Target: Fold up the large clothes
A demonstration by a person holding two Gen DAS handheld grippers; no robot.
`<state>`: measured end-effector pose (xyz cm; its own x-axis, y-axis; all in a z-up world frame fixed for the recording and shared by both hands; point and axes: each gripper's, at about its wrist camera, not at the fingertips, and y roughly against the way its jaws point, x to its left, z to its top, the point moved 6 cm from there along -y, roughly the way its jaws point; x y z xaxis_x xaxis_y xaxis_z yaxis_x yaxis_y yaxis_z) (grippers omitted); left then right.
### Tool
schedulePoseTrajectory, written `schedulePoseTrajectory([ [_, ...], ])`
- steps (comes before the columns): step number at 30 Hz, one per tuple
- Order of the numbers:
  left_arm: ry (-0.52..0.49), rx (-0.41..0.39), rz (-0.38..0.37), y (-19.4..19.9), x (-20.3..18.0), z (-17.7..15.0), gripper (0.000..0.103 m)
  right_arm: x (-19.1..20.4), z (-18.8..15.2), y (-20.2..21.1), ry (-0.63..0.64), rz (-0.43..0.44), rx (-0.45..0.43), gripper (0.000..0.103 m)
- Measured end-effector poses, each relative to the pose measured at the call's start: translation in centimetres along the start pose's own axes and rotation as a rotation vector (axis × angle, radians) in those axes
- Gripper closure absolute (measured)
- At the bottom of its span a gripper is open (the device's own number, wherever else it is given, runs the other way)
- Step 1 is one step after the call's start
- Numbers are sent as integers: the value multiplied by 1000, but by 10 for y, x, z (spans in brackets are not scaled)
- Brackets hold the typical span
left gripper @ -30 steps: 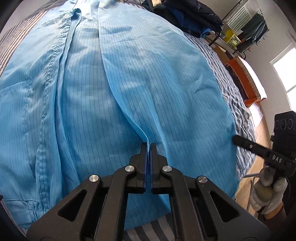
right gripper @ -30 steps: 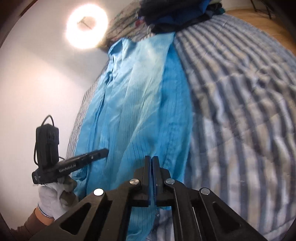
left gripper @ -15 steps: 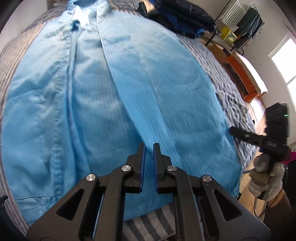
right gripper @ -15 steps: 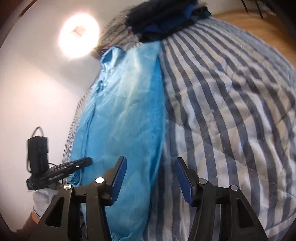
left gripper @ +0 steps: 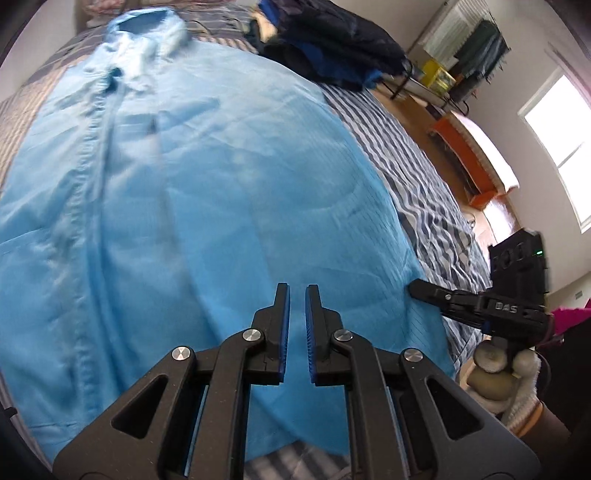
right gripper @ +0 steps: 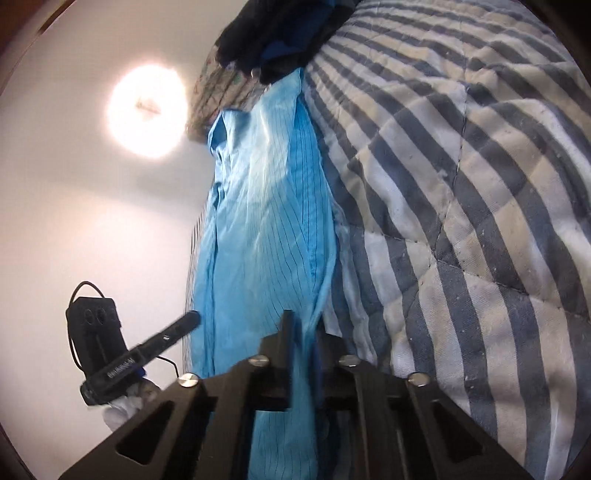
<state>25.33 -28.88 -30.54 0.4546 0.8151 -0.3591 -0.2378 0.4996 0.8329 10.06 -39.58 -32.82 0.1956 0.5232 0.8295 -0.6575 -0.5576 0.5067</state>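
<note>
A large light-blue pinstriped shirt (left gripper: 207,192) lies spread flat on the striped bed, collar at the far end. My left gripper (left gripper: 297,291) hovers above its near hem with the jaws a small gap apart, holding nothing. In the right wrist view the shirt (right gripper: 266,229) runs away along the bed's left side. My right gripper (right gripper: 301,325) sits at the shirt's right edge, and a fold of blue cloth lies between its jaws; how tightly they grip is blurred. The right gripper also shows in the left wrist view (left gripper: 417,288), its tip at the shirt's right edge.
A striped quilt (right gripper: 461,206) covers the bed. A pile of dark clothes (left gripper: 332,40) lies at the far end. An orange bench (left gripper: 465,155) and a clothes rack (left gripper: 476,33) stand to the right of the bed. The left gripper shows in the right wrist view (right gripper: 184,321).
My left gripper let go of the shirt fold and rose slightly. My right gripper opened wide, then came back onto the shirt's right edge with cloth between its jaws.
</note>
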Motion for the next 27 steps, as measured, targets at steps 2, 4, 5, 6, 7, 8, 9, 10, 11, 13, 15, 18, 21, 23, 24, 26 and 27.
schedulePoseTrajectory([
  [2, -18, 16, -9, -13, -10, -1, 97, 6, 0, 7, 14, 3, -19, 102],
  [4, -36, 31, -2, -26, -18, -2, 97, 13, -1, 14, 48, 3, -36, 102],
  [5, -46, 35, 6, -31, -20, -2, 97, 15, -2, 16, 62, 0, -38, 102],
  [6, -57, 40, 17, -38, -23, -2, 97, 17, -2, 16, 87, -25, -40, 102],
  [7, -63, 51, 19, -45, -24, -2, 97, 19, -3, 16, 111, -47, -39, 103],
  [8, -65, 63, 21, -52, -25, -3, 97, 20, -3, 16, 123, -61, -38, 103],
  [9, -70, 69, 27, -58, -25, -4, 97, 21, -2, 15, 127, -76, -34, 103],
  [10, -80, 65, 31, -61, -25, -4, 97, 21, -2, 13, 129, -89, -31, 103],
  [11, -89, 60, 32, -62, -26, -4, 97, 22, -1, 12, 134, -98, -30, 103],
  [13, -97, 62, 30, -60, -26, -2, 97, 27, -1, 11, 161, -132, -29, 103],
  [15, -75, 33, 14, -48, -25, -1, 97, 32, -1, 13, 189, -154, -32, 103],
  [18, -41, -2, -26, -26, -24, -3, 97, 41, 0, 16, 244, -190, -41, 103],
  [21, -32, -41, -34, 2, -20, -8, 97, 60, -2, 16, 328, -241, -48, 103],
  [23, -31, -74, -25, 26, -13, -13, 97, 74, -4, 15, 389, -270, -44, 103],
  [24, -30, -88, -17, 37, -8, -13, 97, 80, -5, 14, 414, -282, -41, 103],
  [26, -17, -125, 1, 63, 4, -17, 97, 93, -8, 10, 462, -308, -37, 103],
  [27, -7, -141, 5, 73, 10, -19, 97, 99, -9, 9, 491, -323, -36, 103],
])
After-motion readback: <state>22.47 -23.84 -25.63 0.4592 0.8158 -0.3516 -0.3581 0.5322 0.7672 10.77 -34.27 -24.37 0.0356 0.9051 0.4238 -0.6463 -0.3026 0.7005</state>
